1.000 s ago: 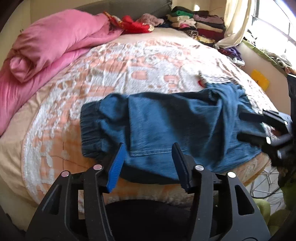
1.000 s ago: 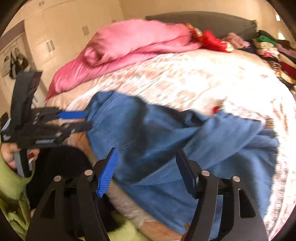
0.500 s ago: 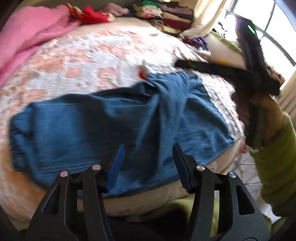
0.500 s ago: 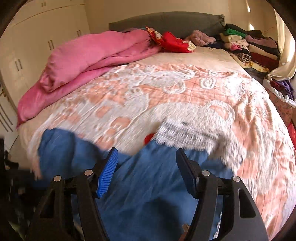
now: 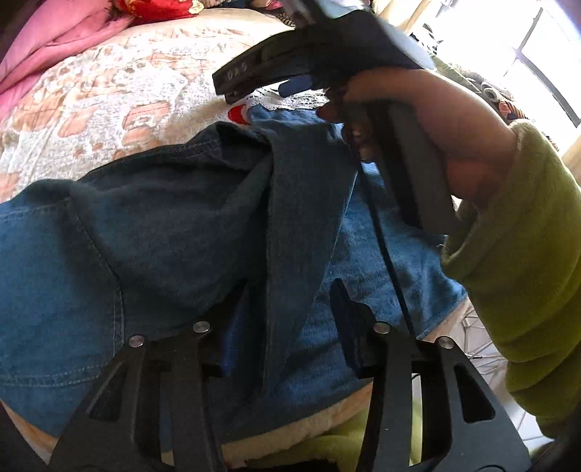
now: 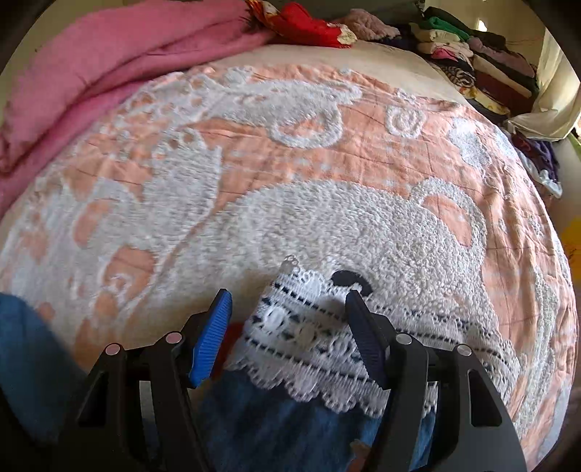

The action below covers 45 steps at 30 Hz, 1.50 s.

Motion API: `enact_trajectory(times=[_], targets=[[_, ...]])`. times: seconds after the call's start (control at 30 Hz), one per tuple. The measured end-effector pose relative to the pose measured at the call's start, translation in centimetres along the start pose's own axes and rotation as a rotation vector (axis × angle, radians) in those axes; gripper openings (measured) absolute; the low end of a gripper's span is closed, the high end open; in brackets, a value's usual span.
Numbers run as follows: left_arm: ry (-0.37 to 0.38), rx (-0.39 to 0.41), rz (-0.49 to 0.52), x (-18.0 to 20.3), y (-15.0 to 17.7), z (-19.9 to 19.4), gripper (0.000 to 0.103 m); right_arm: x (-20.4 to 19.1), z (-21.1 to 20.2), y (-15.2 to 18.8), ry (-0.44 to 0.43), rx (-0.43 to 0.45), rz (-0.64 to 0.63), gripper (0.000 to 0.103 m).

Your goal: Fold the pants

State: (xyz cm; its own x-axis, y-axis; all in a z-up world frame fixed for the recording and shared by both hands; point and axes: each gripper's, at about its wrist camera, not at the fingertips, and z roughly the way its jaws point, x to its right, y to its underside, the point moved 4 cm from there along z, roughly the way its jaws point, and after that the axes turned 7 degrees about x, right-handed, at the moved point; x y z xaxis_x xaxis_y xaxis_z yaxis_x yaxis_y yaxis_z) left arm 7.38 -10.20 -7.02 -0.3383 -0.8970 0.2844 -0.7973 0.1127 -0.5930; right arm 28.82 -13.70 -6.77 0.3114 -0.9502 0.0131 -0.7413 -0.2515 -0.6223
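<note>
Blue denim pants (image 5: 152,232) lie across the near edge of the bed, with a raised fold running down the middle. My left gripper (image 5: 287,319) is open, its fingers on either side of that fold, low over the cloth. My right gripper (image 6: 290,323) is open over the white lace-trimmed hem (image 6: 312,337) of the pants at their far edge. In the left wrist view the right gripper (image 5: 290,83) and the hand holding it hover over the pants' far end.
The bed has a peach and white textured cover (image 6: 290,163). A pink duvet (image 6: 90,65) lies at the far left. Red cloth (image 6: 308,25) and stacks of folded clothes (image 6: 479,61) sit at the back. A small red item (image 5: 238,114) lies by the hem.
Both grippers have moved in close over the pants. The right one swung from the near side to the lace hem at the far edge. The left one dropped onto the middle fold.
</note>
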Motion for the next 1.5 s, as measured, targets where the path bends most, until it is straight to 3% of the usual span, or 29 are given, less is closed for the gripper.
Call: enact_trajectory(times=[0.03,0.1,0.17,0.53,0.57,0.7,0.73,0.97,1.2,1.5], targets=[[0.001,0.001,0.002,0.1,0.0,-0.1,0.036,0.1,0.1,0.0,-0.002,0.004,0.0,0.053],[0.001,0.004,0.006,0.2,0.0,0.1,0.036,0.6,0.0,-0.1,-0.015,0.025,-0.011,0.023],[-0.005,0.01,0.015,0.2,0.1,0.1,0.036,1.3,-1.3,0.0,-0.081,0.059,0.018,0.009],[-0.054,0.051,0.067,0.7,0.3,-0.7,0.035,8.4,-13.9,3.8,-0.15,0.258,0.19,0.009],[-0.075,0.055,0.085,0.8,0.6,-1.0,0.033,8.9,-15.0,4.4,-0.144,0.27,0.201,0.009],[-0.094,0.064,0.125,0.7,0.8,-1.5,0.003,11.4,-19.9,8.1,-0.139,0.321,0.265,0.009],[-0.087,0.066,0.132,0.2,0.6,-1.6,0.003,11.8,-20.7,8.9,-0.141,0.324,0.278,0.009],[-0.111,0.08,0.256,0.7,1.2,-4.1,0.002,12.3,-24.8,15.8,-0.166,0.267,0.333,0.009],[-0.102,0.019,0.314,1.1,3.1,-3.7,0.002,12.6,-22.6,22.8,-0.159,0.111,0.442,0.009],[-0.09,-0.062,0.346,2.0,4.6,-2.3,0.005,13.5,-21.8,26.0,-0.143,0.07,0.492,0.009]])
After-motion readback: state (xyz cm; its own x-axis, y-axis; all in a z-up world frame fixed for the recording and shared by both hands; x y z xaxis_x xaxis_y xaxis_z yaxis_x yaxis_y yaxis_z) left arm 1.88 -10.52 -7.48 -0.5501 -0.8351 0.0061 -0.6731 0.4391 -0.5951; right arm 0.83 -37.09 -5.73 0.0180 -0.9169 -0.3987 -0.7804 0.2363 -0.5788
